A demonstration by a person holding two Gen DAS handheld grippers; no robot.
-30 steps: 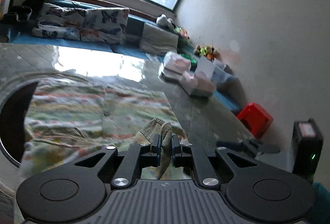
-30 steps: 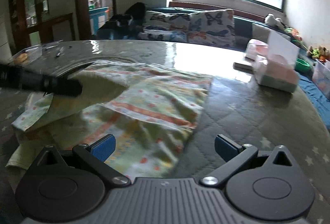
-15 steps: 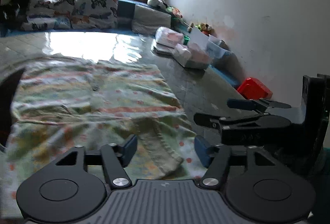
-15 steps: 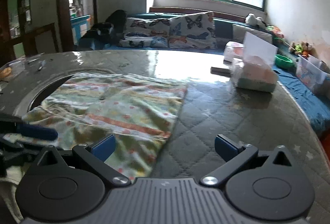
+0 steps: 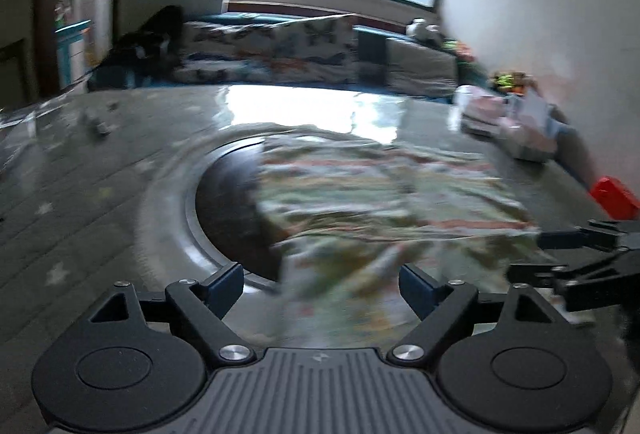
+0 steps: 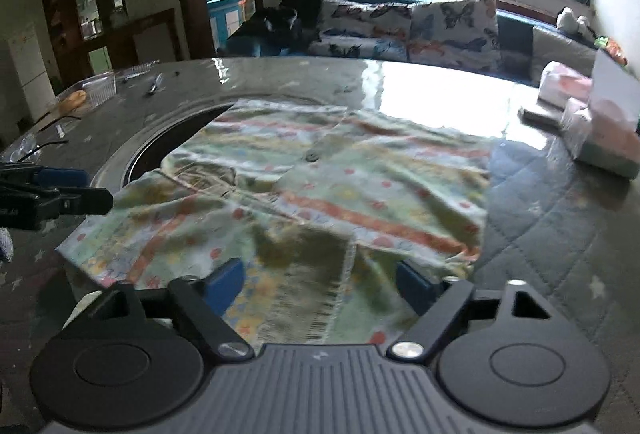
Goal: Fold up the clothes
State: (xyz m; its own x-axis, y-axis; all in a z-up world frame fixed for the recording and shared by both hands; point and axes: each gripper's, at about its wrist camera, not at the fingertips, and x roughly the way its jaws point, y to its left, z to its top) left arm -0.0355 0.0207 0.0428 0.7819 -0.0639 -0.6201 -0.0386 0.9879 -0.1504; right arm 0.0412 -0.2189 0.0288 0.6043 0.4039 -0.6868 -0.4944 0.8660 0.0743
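A floral green and orange garment [image 6: 320,186] lies spread on the grey quilted round table [image 6: 560,234], with a sleeve folded across its near part. It also shows, blurred, in the left wrist view [image 5: 380,202]. My left gripper [image 5: 322,284] is open and empty, just above the garment's near left edge. My right gripper [image 6: 320,284] is open and empty, over the folded sleeve's ribbed cuff [image 6: 320,298]. Each gripper shows in the other's view: the right at the right edge [image 5: 568,254], the left at the left edge [image 6: 52,194].
A dark round recess [image 5: 228,210] in the table lies under the garment's left side. Tissue packs and boxes [image 6: 592,122] stand at the table's right. A plastic container [image 6: 88,92] and pens lie far left. A sofa with butterfly cushions [image 6: 420,30] is behind.
My left gripper let go of the sleeve cuff, opened and swung left to the garment's left edge. My right gripper moved in over the laid-down cuff.
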